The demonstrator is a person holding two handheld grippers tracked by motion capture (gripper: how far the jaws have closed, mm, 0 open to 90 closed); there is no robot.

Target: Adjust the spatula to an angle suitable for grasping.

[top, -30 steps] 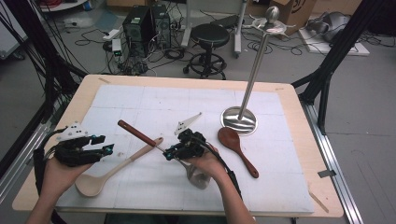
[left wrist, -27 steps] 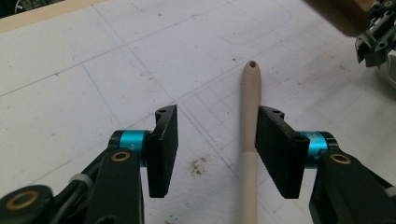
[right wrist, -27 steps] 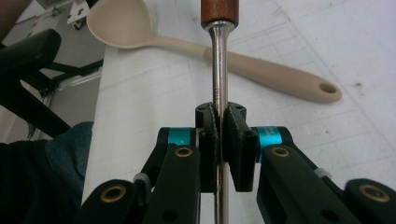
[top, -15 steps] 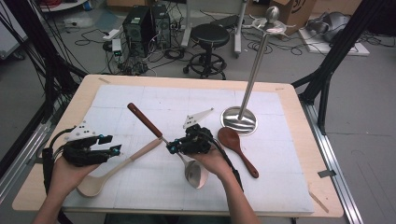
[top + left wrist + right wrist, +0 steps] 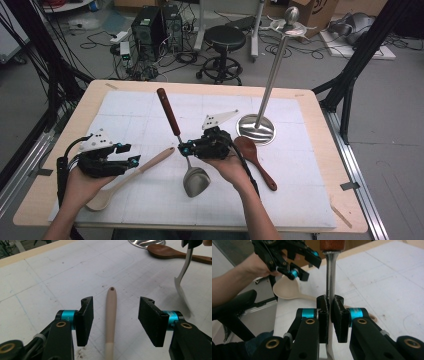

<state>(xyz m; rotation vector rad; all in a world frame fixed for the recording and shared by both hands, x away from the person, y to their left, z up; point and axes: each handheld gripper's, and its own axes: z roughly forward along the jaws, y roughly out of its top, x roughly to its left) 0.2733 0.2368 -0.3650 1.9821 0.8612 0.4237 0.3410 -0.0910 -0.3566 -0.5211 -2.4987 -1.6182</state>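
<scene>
My right gripper [image 5: 184, 149] is shut on the thin metal shank of a spatula [image 5: 195, 181]. Its red-brown wooden handle [image 5: 167, 112] tilts up and away; its grey blade hangs toward me just over the white mat. In the right gripper view the pads [image 5: 324, 312] clamp the shank [image 5: 329, 282]. A pale wooden spoon [image 5: 131, 176] lies flat on the mat at the left. My left gripper [image 5: 127, 154] hovers open over its handle. In the left gripper view the handle [image 5: 110, 315] runs between the two pads [image 5: 85, 320] without touching them.
A dark wooden spoon [image 5: 255, 159] lies to the right of my right hand. Behind it stands a metal stand [image 5: 256, 129] with a tall pole and a round base. The white mat [image 5: 300, 200] covers most of the wooden table [image 5: 325, 110].
My right gripper has lifted the spatula, and its wooden handle has swung up and to the right. My left gripper has moved right over the pale spoon's handle.
</scene>
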